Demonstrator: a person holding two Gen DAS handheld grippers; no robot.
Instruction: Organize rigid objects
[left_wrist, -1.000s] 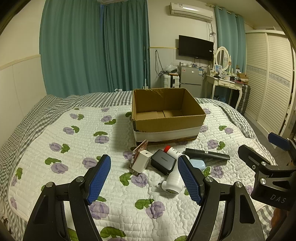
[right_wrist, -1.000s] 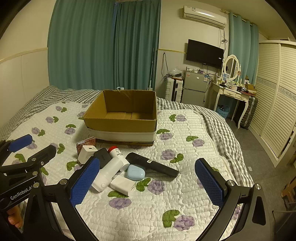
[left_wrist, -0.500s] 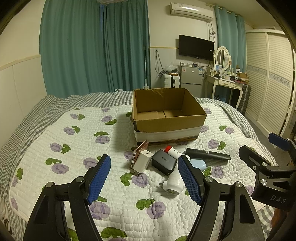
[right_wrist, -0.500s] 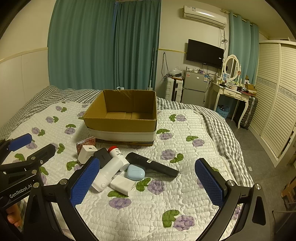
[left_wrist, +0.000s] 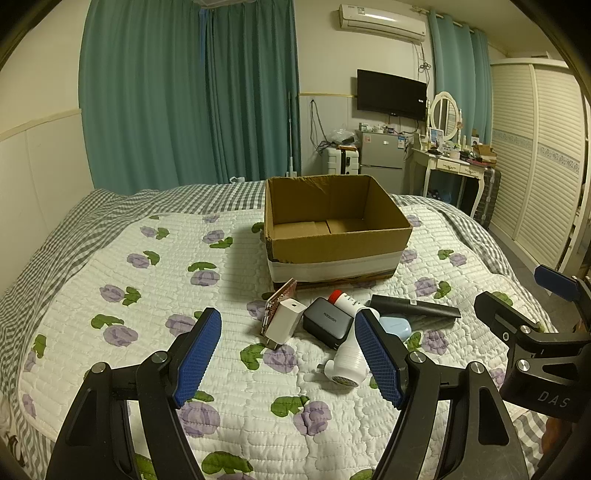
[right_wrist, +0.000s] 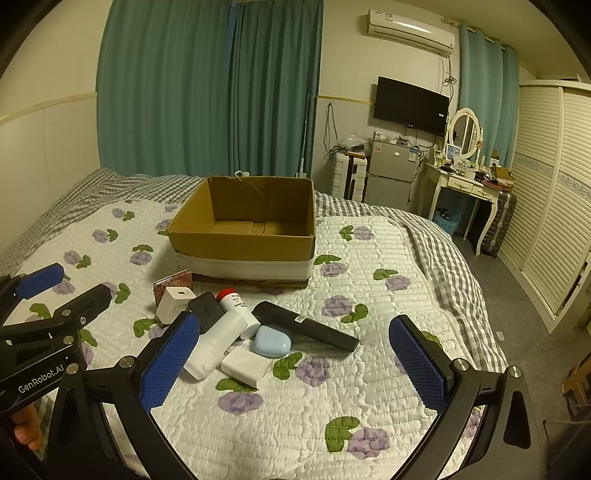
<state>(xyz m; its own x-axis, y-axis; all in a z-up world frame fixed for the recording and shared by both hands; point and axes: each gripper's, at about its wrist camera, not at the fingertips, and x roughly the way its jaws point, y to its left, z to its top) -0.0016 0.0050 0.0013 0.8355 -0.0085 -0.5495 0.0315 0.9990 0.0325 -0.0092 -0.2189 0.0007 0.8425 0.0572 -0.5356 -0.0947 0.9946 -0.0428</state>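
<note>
Several small rigid objects (right_wrist: 236, 325) before open cardboard box (right_wrist: 243, 236)

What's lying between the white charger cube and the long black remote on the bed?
In the right wrist view, a dark grey charger and a white red-capped bottle lie between the white charger cube and black remote.

- Left wrist view looks from low over the quilt, near and left of the cardboard box (left_wrist: 334, 225), facing its front wall
- Right wrist view sits right of it, facing the same way
- Both share the box (right_wrist: 243, 232)
</note>
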